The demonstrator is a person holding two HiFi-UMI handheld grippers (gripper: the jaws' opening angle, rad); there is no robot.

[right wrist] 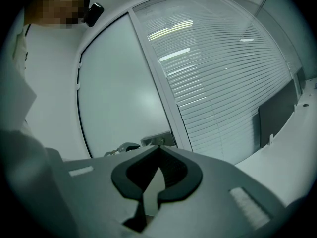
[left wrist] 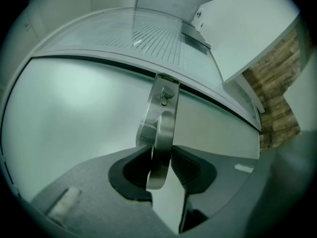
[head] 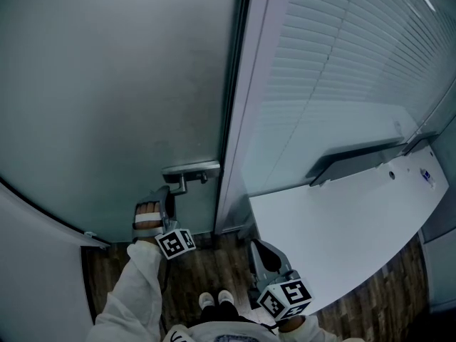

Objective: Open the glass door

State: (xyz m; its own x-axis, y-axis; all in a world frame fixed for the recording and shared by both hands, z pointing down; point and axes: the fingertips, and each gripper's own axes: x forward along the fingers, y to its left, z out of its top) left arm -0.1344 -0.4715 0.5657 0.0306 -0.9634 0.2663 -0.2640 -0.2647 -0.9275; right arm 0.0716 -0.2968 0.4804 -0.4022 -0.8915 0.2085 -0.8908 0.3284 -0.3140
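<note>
Left gripper (head: 169, 193) is reaching forward on the stretched-out left arm (head: 139, 283), jaws pinching the door handle (head: 189, 171) from both sides. Right gripper (head: 258, 248) is sitting low, close to the body, tips touching and gripping nothing at all.
</note>
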